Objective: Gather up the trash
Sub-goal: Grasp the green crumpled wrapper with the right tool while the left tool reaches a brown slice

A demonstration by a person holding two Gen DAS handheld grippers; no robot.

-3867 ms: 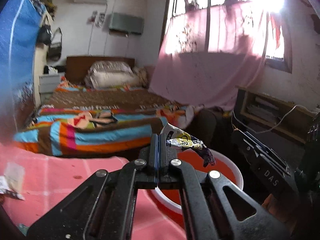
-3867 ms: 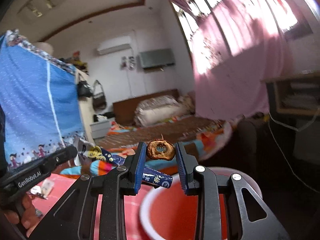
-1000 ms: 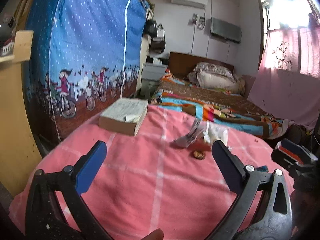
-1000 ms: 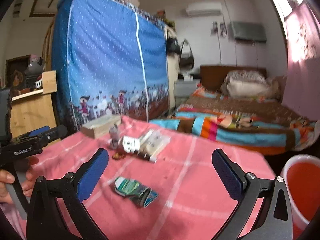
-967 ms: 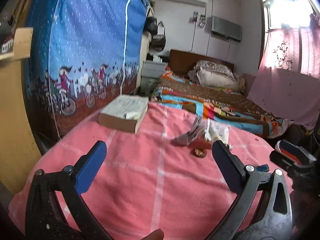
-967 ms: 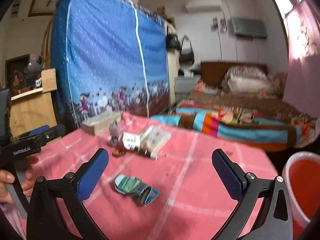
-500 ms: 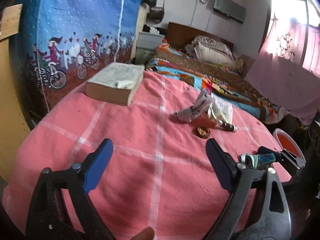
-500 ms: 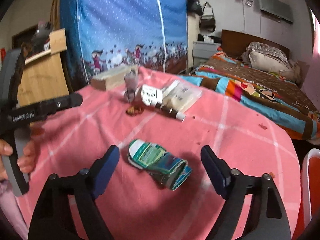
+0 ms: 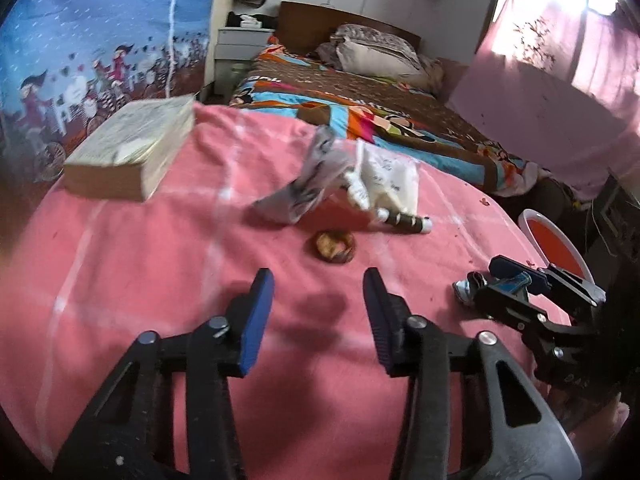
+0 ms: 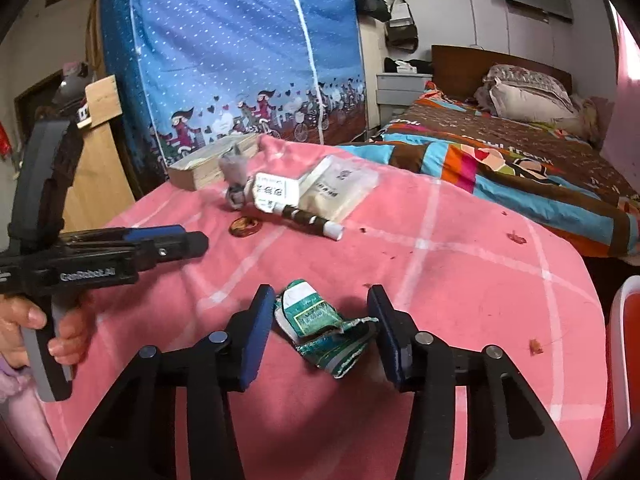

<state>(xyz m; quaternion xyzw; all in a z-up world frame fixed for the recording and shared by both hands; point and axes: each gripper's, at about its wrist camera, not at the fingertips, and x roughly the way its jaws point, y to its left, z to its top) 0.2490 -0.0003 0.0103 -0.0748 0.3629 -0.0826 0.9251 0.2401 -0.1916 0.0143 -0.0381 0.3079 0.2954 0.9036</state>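
A crumpled green wrapper (image 10: 324, 328) lies on the pink tablecloth (image 10: 460, 280) between the open fingers of my right gripper (image 10: 322, 330); the pads do not grip it. My left gripper (image 9: 318, 316) is open and empty, just short of a brown dried fruit ring (image 9: 335, 245). Beyond the ring lie a crumpled grey wrapper (image 9: 304, 188), a white packet (image 9: 390, 178) and a dark tube (image 9: 404, 222). The right gripper also shows in the left wrist view (image 9: 516, 280), the left gripper in the right wrist view (image 10: 168, 242).
A thick book (image 9: 132, 152) lies at the table's far left. A red bucket with a white rim (image 9: 554, 242) stands off the right edge of the table. A bed with a striped blanket (image 10: 520, 164) and a blue fabric wardrobe (image 10: 240, 52) stand behind.
Both grippers have dropped toward the table and narrowed their opening. The right one now straddles the green wrapper; the left one has closed in on the fruit ring.
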